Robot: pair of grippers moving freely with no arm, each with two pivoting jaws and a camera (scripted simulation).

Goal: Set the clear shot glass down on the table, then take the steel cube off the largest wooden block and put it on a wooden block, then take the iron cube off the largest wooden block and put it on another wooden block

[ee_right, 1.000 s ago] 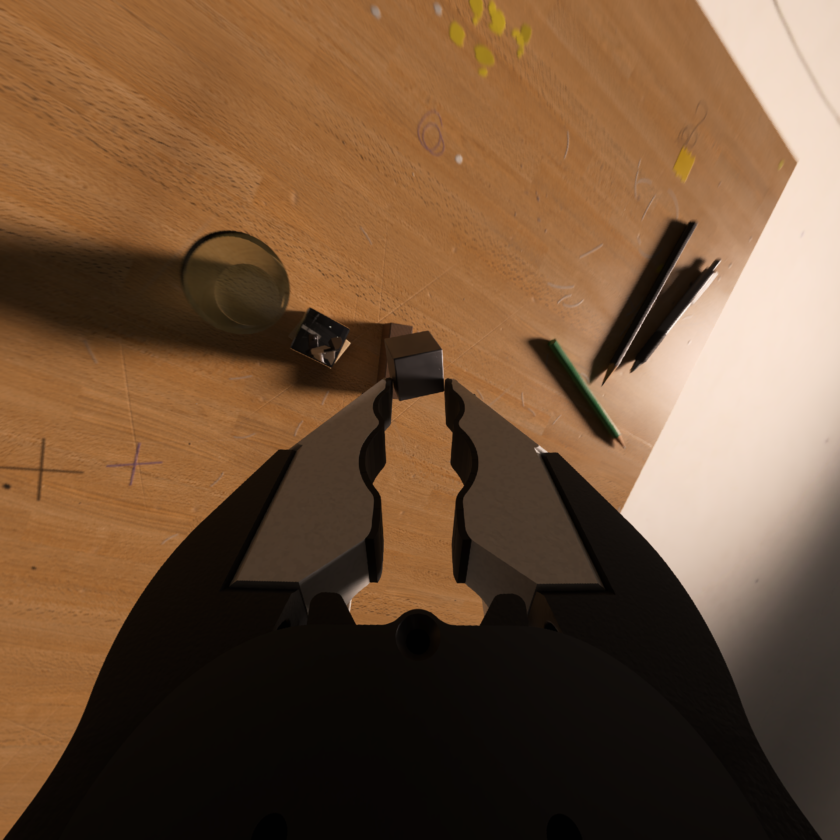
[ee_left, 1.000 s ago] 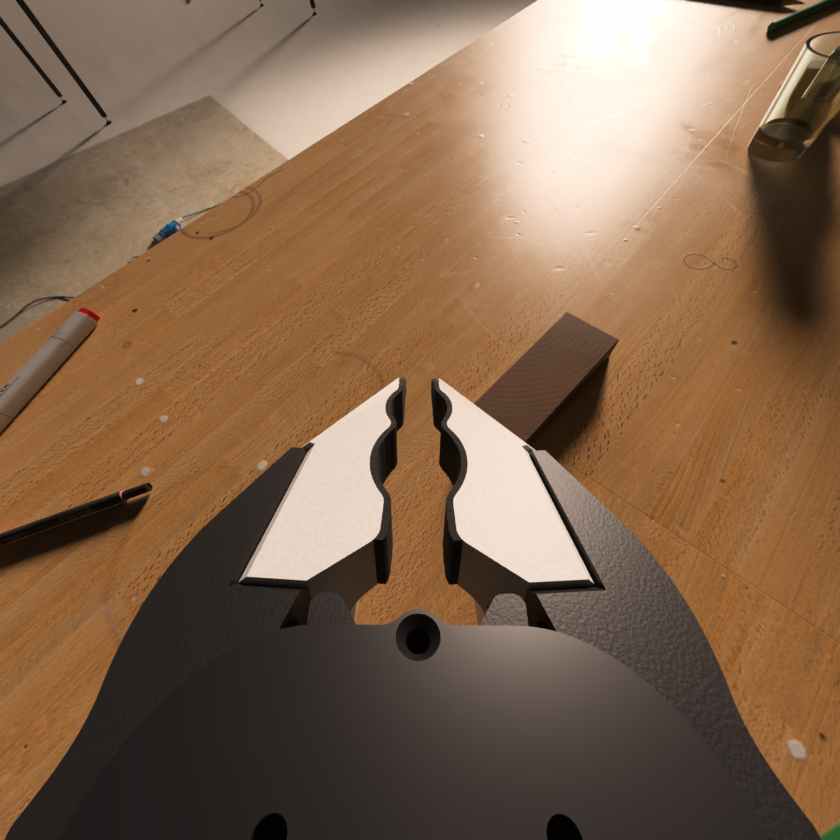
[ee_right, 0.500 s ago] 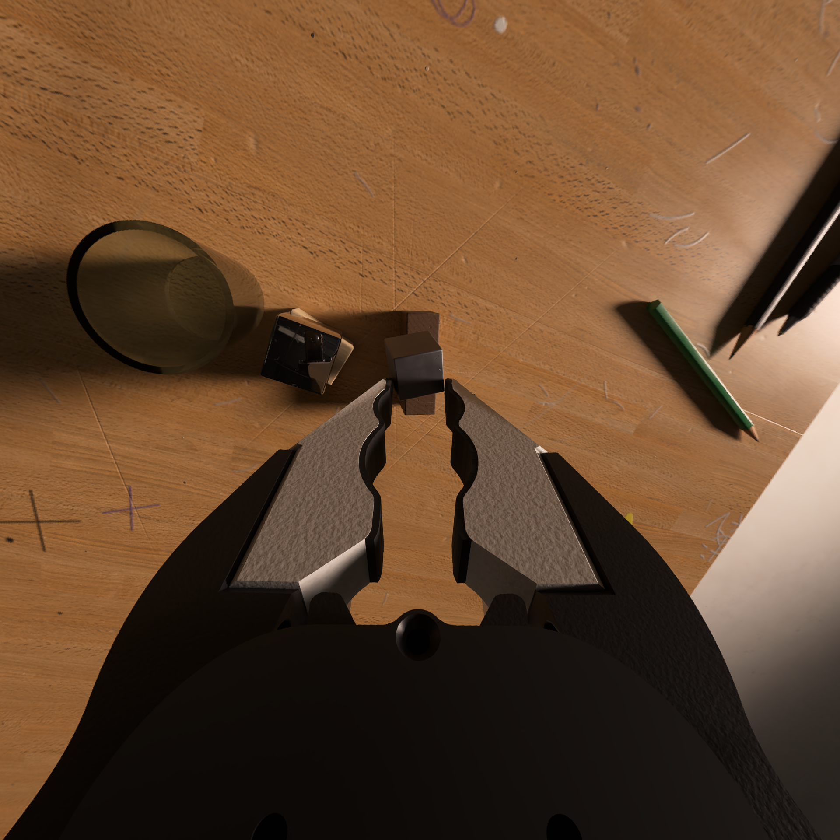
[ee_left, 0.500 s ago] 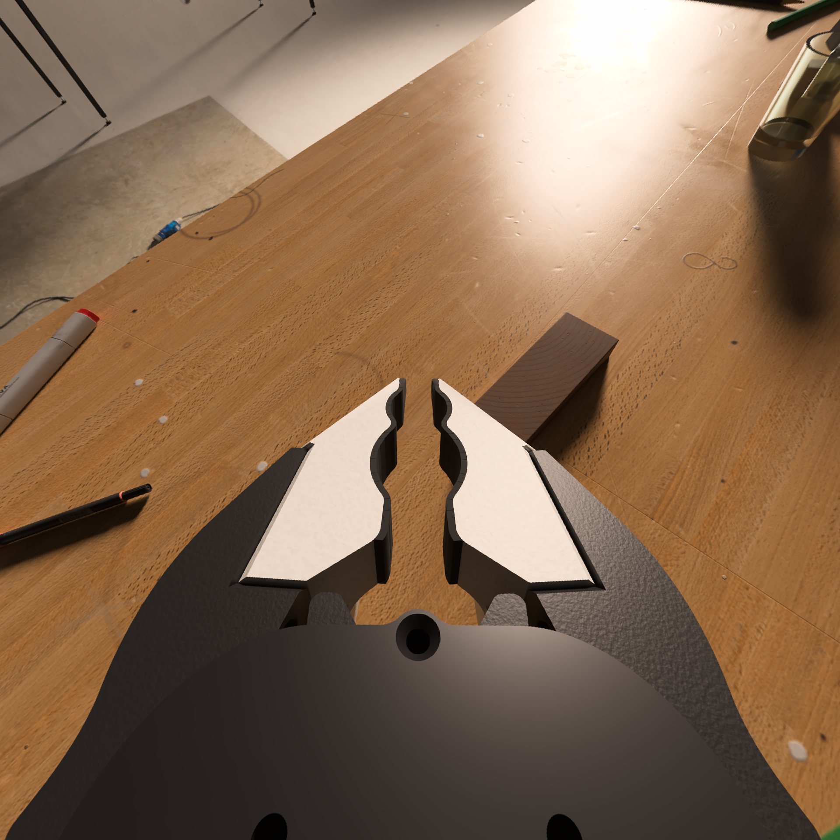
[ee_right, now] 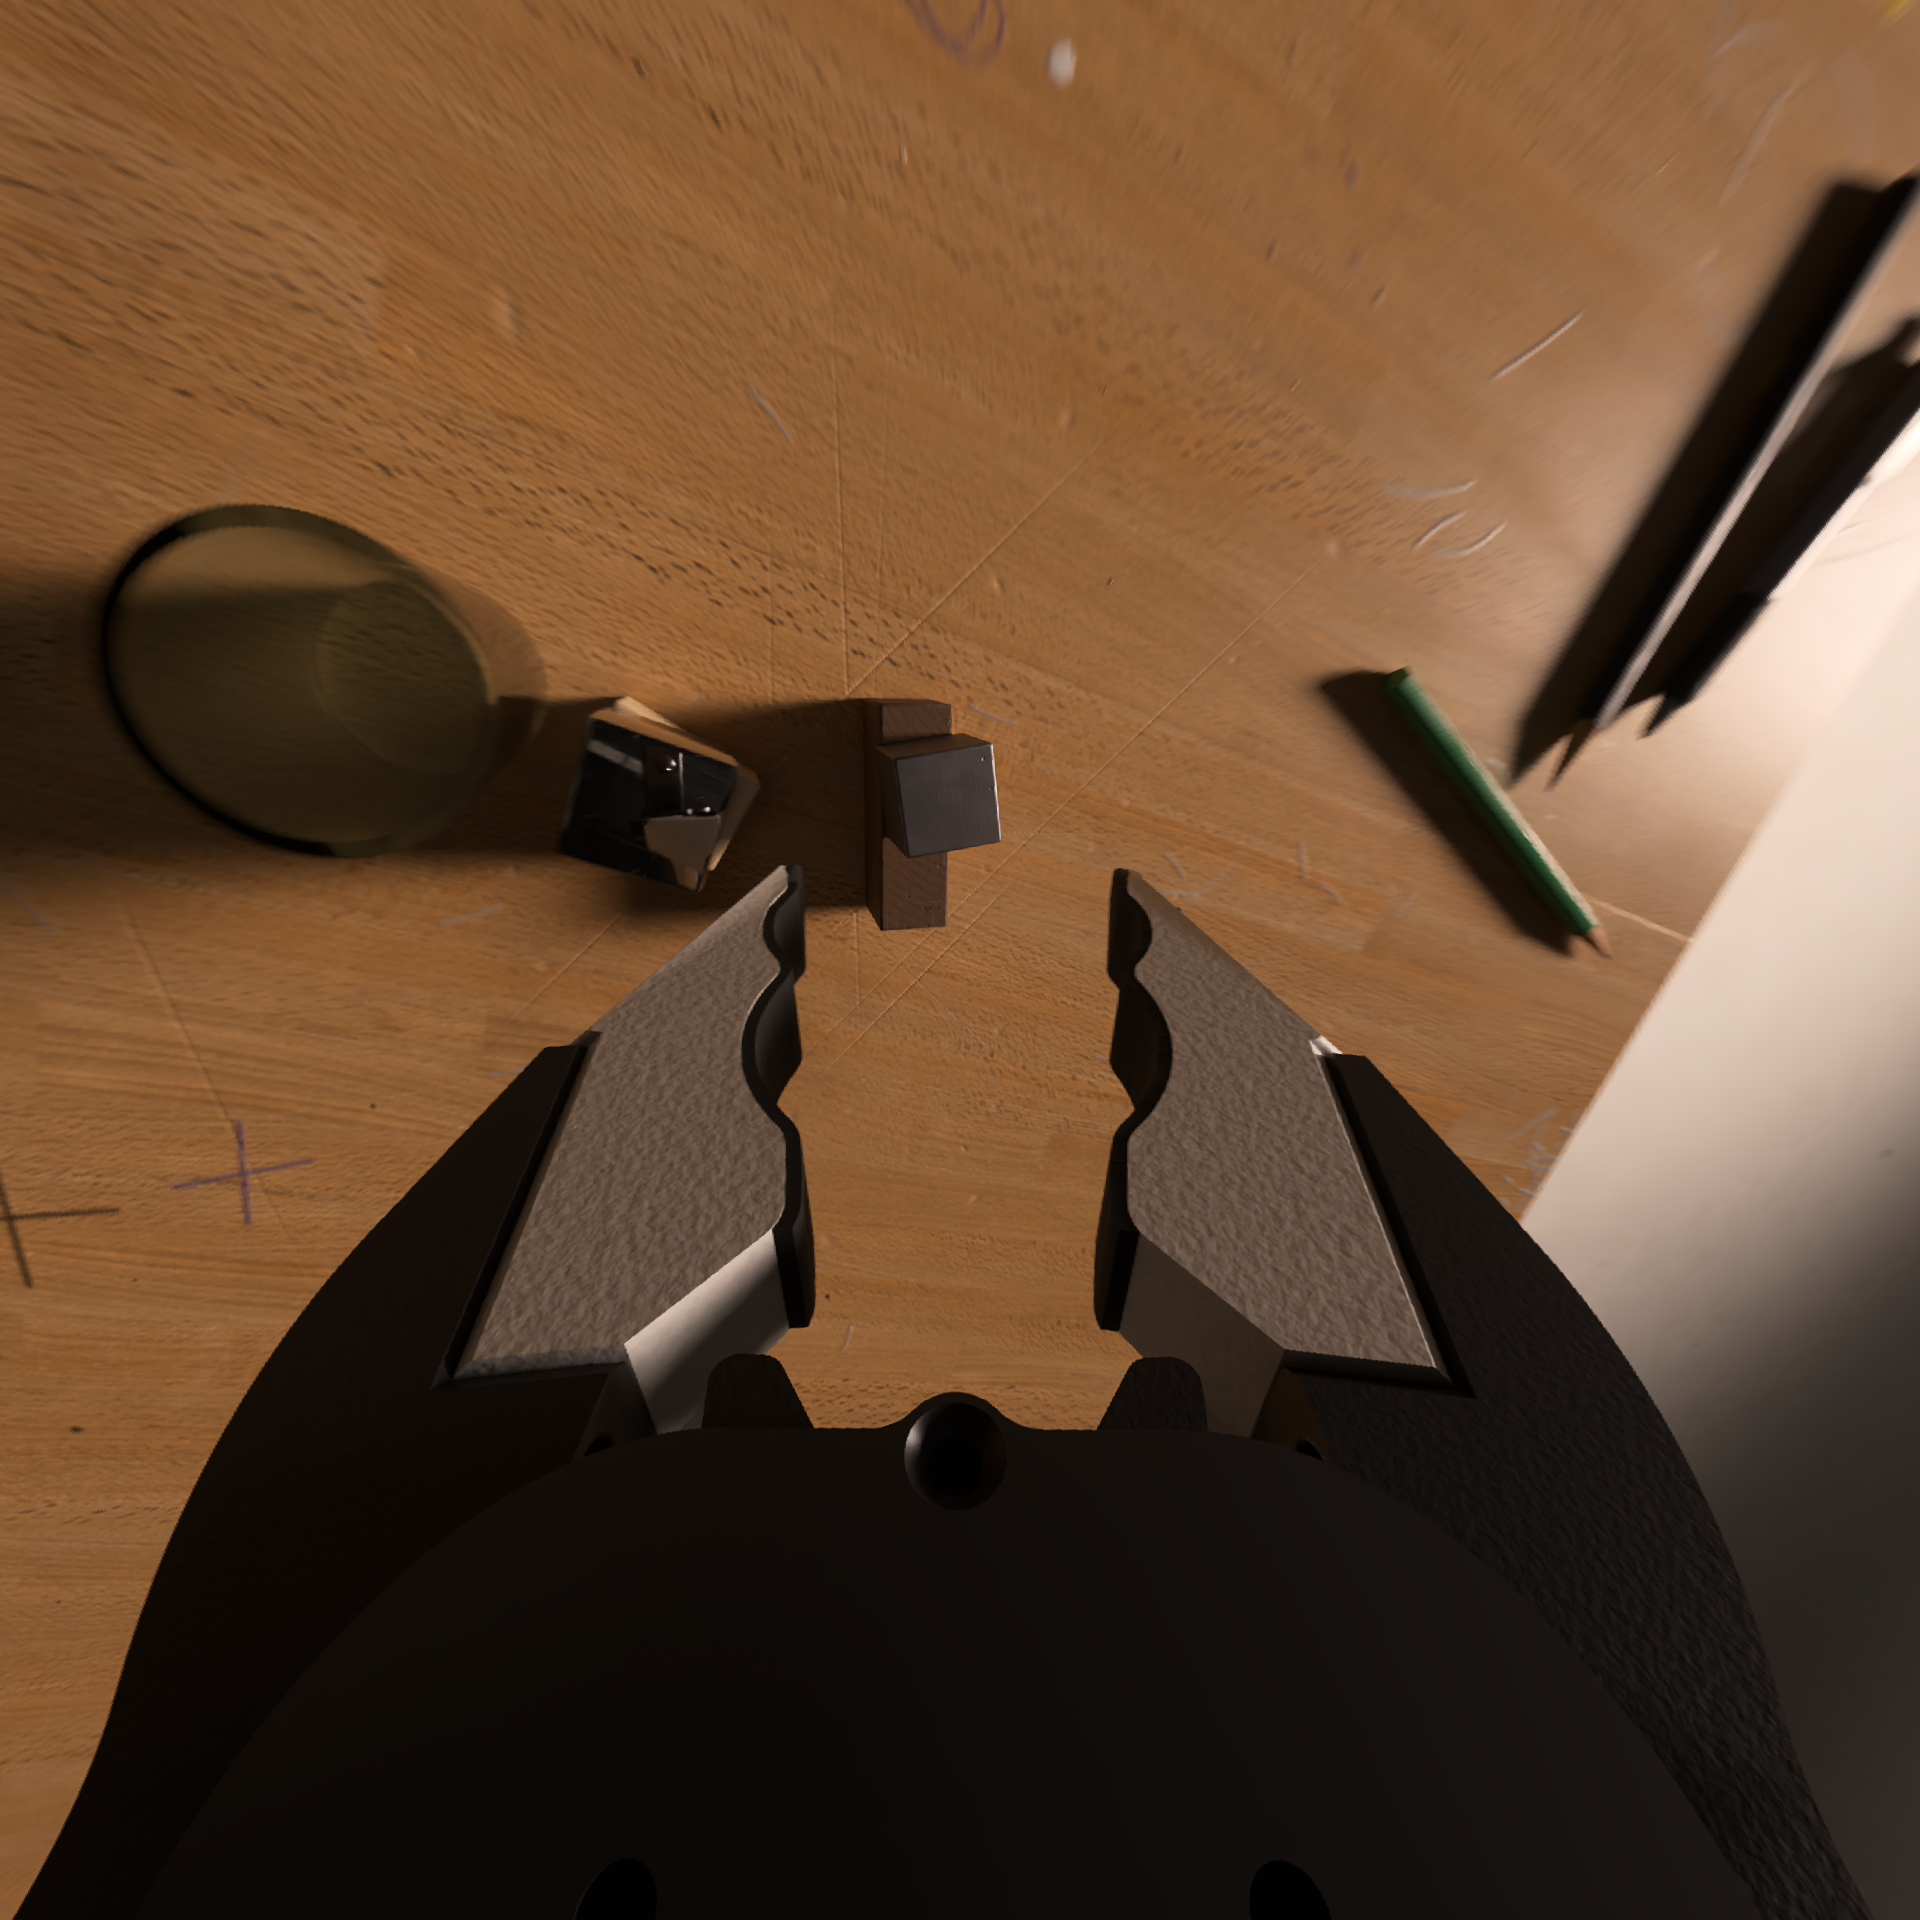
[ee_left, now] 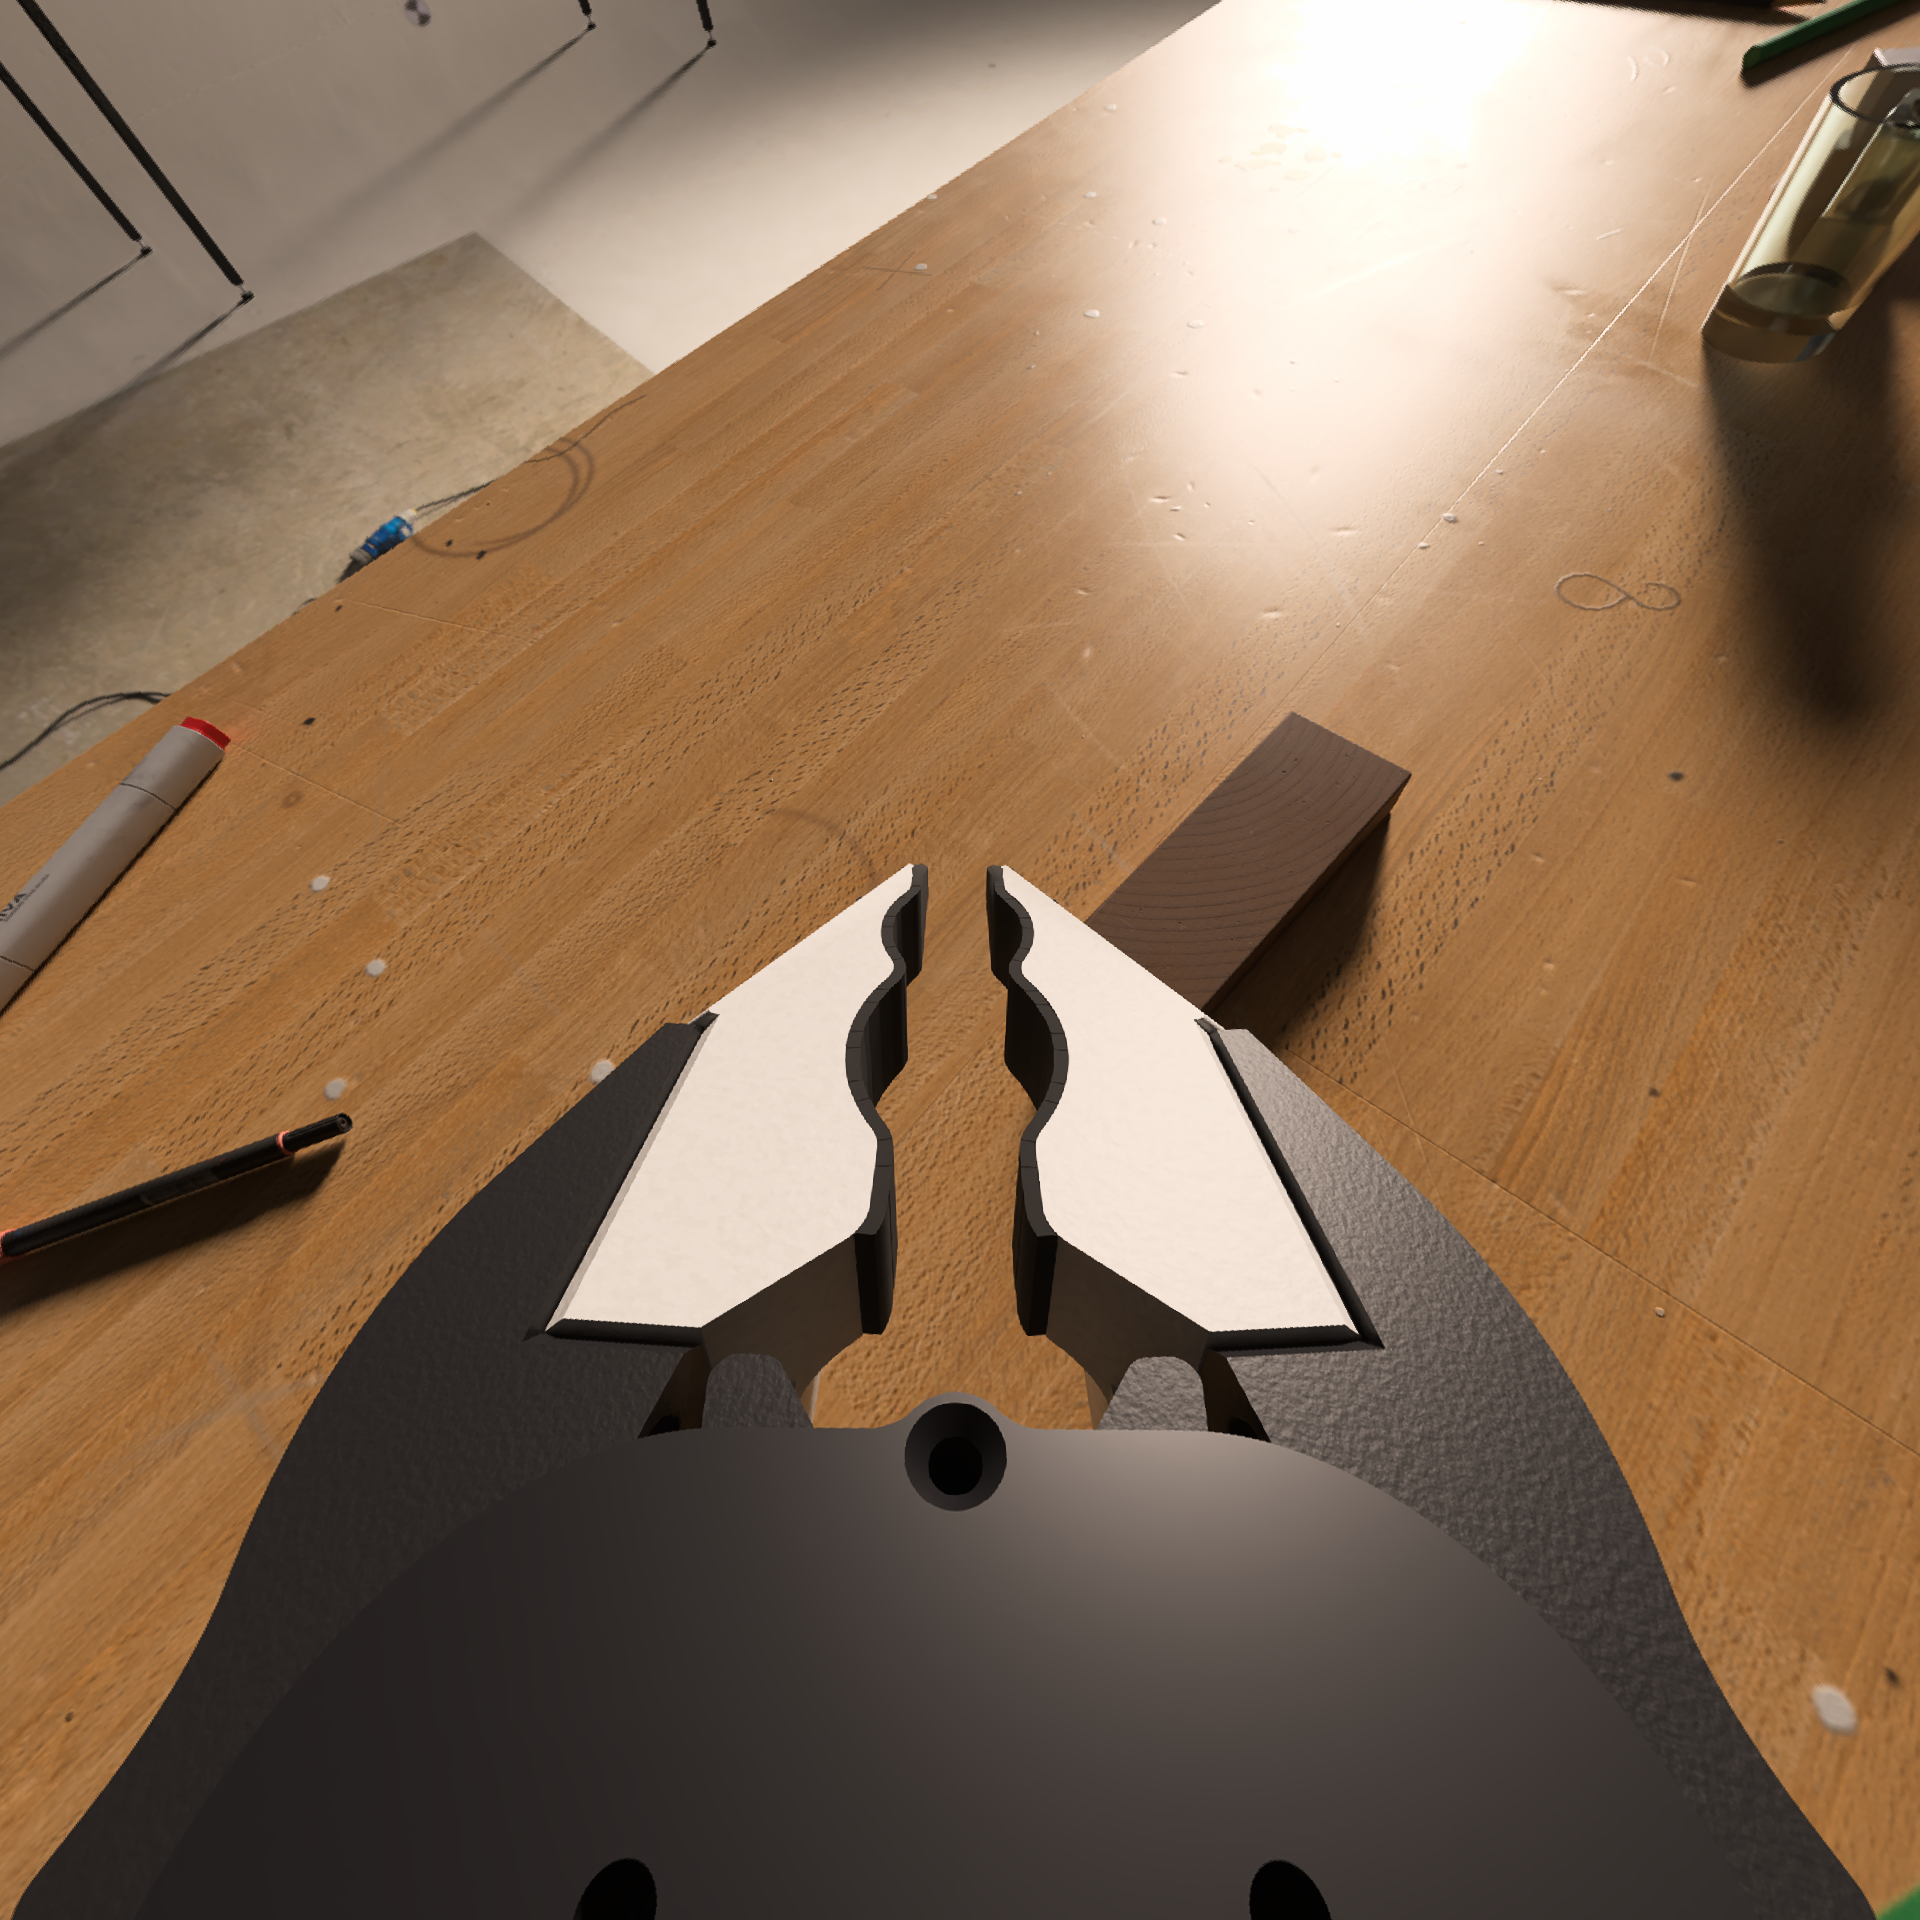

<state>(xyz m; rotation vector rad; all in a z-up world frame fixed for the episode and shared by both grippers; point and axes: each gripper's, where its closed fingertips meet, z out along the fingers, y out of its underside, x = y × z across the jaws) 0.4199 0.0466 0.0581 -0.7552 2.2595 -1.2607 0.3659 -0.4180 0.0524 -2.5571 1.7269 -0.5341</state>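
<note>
In the right wrist view my right gripper is open and empty, just above the table. In front of its tips a matte grey cube rests on a small brown wooden block. To the left a shiny mirror-like cube sits on a pale block whose edge just shows. The clear shot glass stands upright on the table further left; it also shows in the left wrist view. My left gripper is shut and empty beside a long dark wooden block with a bare top.
A green pencil and dark pencils lie near the table's right edge. A red-capped marker and a black pencil lie left of my left gripper. The table's far edge drops to the floor.
My right gripper came down with the grey cube, then opened and left it on the small brown block. The left gripper has not moved.
</note>
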